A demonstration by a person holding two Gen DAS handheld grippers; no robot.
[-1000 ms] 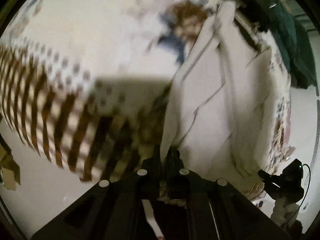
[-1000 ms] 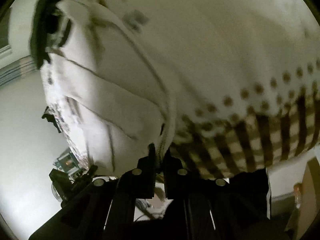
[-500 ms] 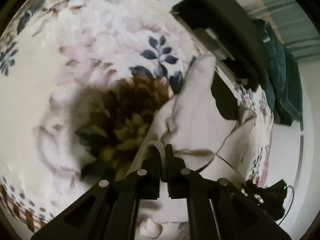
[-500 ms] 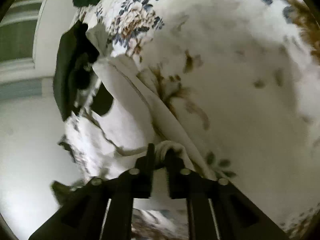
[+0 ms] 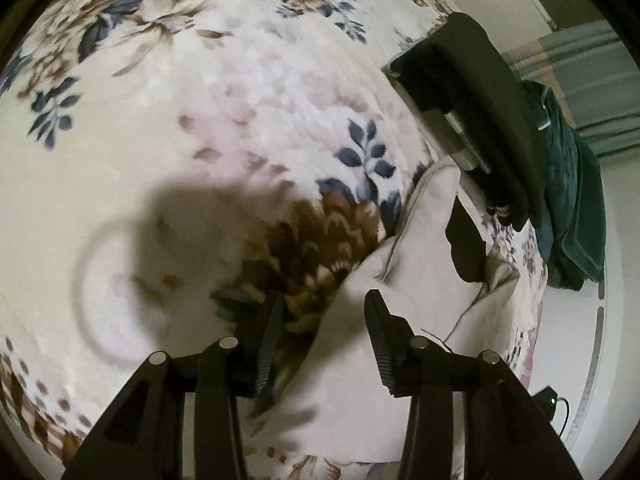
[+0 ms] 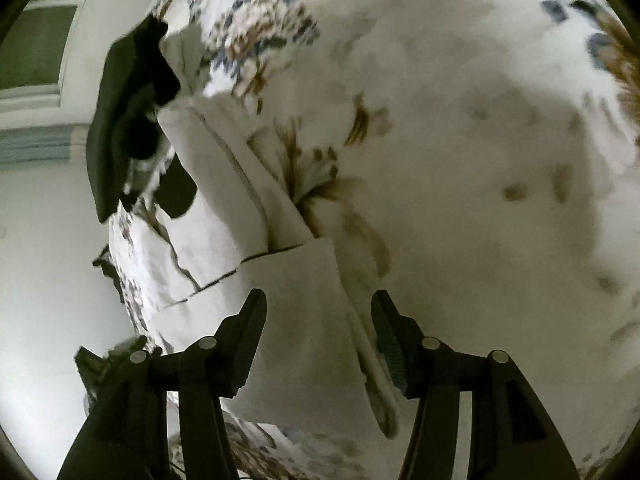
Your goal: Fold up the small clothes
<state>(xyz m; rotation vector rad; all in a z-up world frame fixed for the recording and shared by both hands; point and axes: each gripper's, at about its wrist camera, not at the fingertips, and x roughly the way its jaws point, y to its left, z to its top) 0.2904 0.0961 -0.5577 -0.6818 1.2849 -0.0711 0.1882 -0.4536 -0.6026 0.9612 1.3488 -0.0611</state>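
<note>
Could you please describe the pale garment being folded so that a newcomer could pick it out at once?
Start at the floral blanket covering the whole surface. Near its edge, beside a black folded item, lies the cream garment, right in front of both open hand-held grippers. It is the only plain, unpatterned pale cloth there, with stitched seams.

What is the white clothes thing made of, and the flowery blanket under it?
The white garment looks like thin woven cloth, maybe cotton: matte, with stitched seams and sharp flat folds. The flowery blanket looks like soft plush fleece: a fuzzy, faintly shiny, dimpled surface with printed blue and brown flowers. Blur leaves both uncertain.
</note>
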